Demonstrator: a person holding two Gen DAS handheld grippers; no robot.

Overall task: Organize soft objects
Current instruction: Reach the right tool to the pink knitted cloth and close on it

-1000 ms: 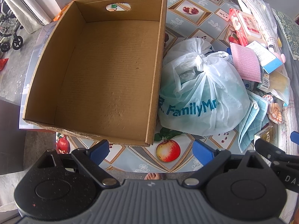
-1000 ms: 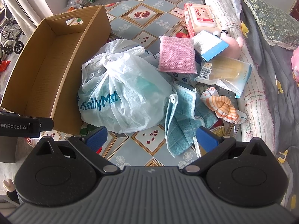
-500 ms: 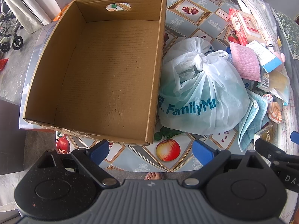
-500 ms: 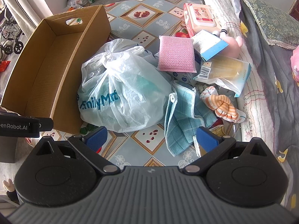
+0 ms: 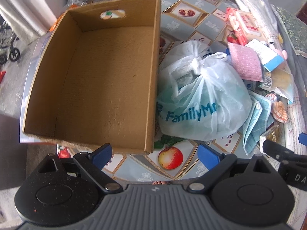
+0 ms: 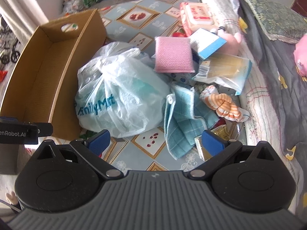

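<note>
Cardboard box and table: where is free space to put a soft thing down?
The cardboard box floor is entirely bare. A bare tablecloth strip lies between the plastic bag, the blue cloth and the grippers. Right of the bag it is crowded: pink sponge, packets, striped socks.

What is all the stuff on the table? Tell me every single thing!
cardboard box: one, brown, empty, left side of the table
plastic bag: one, white with blue letters, knotted, right beside the box
pink pad: one, pink, behind the bag
blue cloth: one, light blue checked, right of the bag
striped fabric bundle: one, orange and white, right of the cloth
wipes pack: one, red and white, far end
small carton: one, white and blue, beside the pad
tablecloth: one, blue with fruit pictures
left gripper: open, holding nothing
right gripper: open, holding nothing
</note>
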